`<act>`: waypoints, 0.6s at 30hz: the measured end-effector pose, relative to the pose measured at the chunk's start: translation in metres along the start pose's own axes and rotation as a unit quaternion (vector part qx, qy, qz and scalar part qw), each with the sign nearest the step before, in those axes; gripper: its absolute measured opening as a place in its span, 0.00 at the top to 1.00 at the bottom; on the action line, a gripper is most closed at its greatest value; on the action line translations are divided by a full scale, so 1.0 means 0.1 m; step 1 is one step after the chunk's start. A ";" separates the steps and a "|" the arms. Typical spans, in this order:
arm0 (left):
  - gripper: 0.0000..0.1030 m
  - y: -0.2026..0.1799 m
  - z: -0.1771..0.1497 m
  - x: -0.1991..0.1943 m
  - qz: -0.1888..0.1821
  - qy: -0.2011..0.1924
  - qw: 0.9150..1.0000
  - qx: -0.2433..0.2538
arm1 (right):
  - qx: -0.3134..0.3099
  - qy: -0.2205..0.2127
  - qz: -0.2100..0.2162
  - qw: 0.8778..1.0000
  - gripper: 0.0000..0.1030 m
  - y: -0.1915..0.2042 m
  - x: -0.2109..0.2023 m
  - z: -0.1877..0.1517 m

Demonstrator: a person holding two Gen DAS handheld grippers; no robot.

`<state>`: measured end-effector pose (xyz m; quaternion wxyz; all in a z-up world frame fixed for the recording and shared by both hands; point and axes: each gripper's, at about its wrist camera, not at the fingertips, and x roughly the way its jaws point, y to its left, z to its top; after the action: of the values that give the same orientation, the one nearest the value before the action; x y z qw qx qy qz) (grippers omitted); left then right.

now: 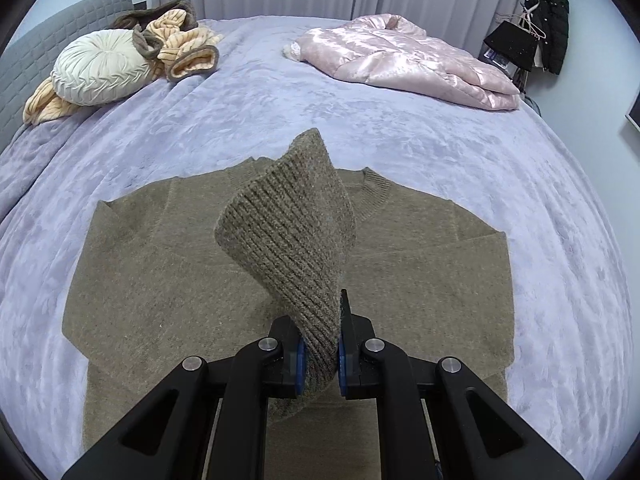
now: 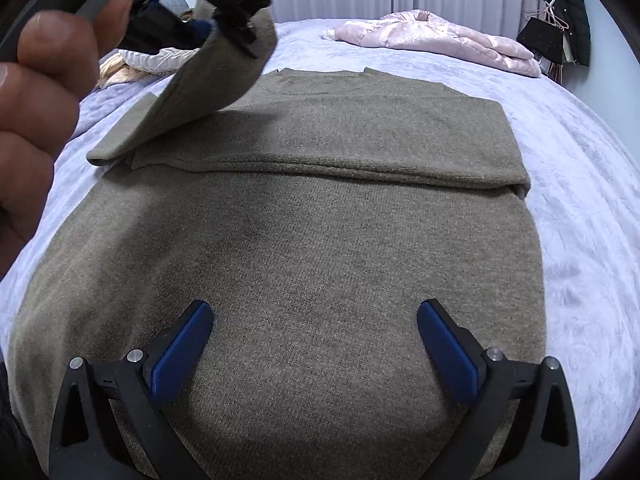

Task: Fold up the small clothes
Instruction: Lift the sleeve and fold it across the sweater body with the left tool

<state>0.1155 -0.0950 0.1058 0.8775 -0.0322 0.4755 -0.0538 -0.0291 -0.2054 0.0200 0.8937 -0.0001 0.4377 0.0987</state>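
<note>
An olive-brown knitted sweater [image 1: 160, 280] lies flat on the lavender bed cover [image 1: 540, 220]. My left gripper [image 1: 320, 354] is shut on the ribbed cuff [image 1: 288, 236] of one sleeve and holds it raised over the sweater's chest. In the right wrist view this lifted sleeve [image 2: 192, 92] arcs up at the upper left to the left gripper [image 2: 240, 36], which a person's hand [image 2: 40, 80] holds. The other sleeve [image 2: 360, 164] lies folded across the sweater [image 2: 320, 240]. My right gripper [image 2: 314, 344] hovers open over the lower body of the sweater, with nothing between its blue pads [image 2: 180, 356].
A pink puffer jacket [image 1: 404, 60] lies at the far right of the bed. A round cream cushion [image 1: 100, 66] and a striped tan garment [image 1: 180, 44] sit at the far left by the grey headboard [image 1: 60, 28]. Dark clothes [image 1: 548, 24] hang at the right wall.
</note>
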 end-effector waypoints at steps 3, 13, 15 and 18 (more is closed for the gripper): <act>0.88 -0.14 0.01 -0.05 -0.005 -0.003 1.000 0.019 | 0.000 0.000 0.000 1.000 0.01 -0.01 0.00 0.01; 0.88 -0.58 0.01 -0.09 -0.020 -0.002 0.998 0.052 | 0.023 0.019 0.022 0.999 0.01 -0.22 -0.35 -0.03; 0.88 -0.72 -0.04 -0.04 -0.022 0.003 0.998 0.062 | 0.033 0.018 0.015 0.999 0.01 -0.31 -0.44 -0.07; 0.88 -0.94 -0.15 0.03 -0.022 0.011 0.996 0.086 | 0.051 0.012 0.007 0.999 0.01 -0.45 -0.56 -0.14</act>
<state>0.0984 -0.1887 0.1051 0.8701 0.0333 0.4783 -0.1140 -0.0660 -0.2604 0.0513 0.8866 0.0475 0.4525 0.0829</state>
